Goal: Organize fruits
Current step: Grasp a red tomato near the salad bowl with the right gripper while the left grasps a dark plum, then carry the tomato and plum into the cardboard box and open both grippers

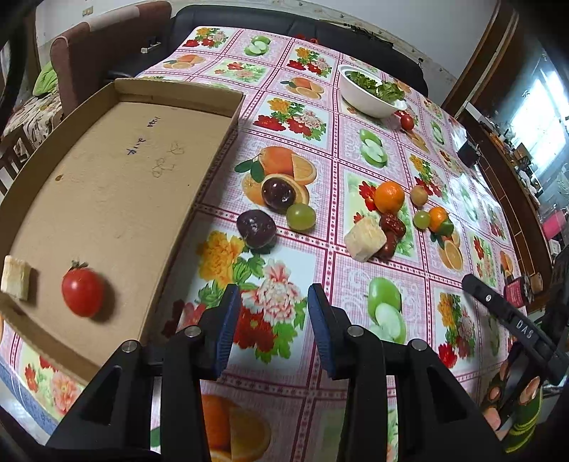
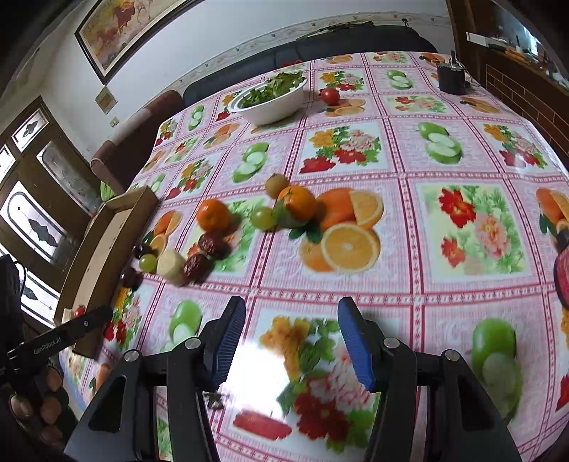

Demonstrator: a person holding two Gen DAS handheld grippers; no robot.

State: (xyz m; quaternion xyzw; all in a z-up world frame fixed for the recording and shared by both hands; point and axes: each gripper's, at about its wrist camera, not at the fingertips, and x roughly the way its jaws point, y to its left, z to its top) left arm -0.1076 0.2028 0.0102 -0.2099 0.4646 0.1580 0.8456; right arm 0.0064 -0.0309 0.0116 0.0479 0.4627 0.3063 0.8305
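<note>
Left gripper (image 1: 272,295) hovers over the flowered surface (image 1: 355,277), jaws parted wide, nothing between them. Right gripper (image 2: 291,312) likewise: jaws spread wide and empty above the surface, with glare just under them.

Out from the left jaws: the cardboard tray (image 1: 106,170) lies just to their left, holding one cherry tomato (image 1: 82,291) and one pale cube (image 1: 16,278) near its close corner, the two slightly apart. Ahead on the surface, the loose fruit, counted: two dark passion fruits (image 1: 256,227), one (image 1: 278,193) behind the other; one green grape (image 1: 301,216) touching that far one; a second pale chunk (image 1: 364,238) against two red dates (image 1: 392,224); one orange mandarin (image 1: 389,196); a second green grape (image 1: 421,219) beside a second mandarin (image 1: 438,217); one brownish kiwi-like fruit (image 1: 419,194). Farther back, a white bowl of greens (image 1: 371,93) with a lone tomato (image 1: 407,121) beside it.

The right wrist view shows the same cluster blurred and from the other side, with the tray edge-on at far left, so its floor is barely visible. Only this view shows a dark cup (image 2: 451,77) at the far corner and a framed painting (image 2: 121,28). Only the left view shows the tray's contents clearly, plus handwriting on the cardboard.
</note>
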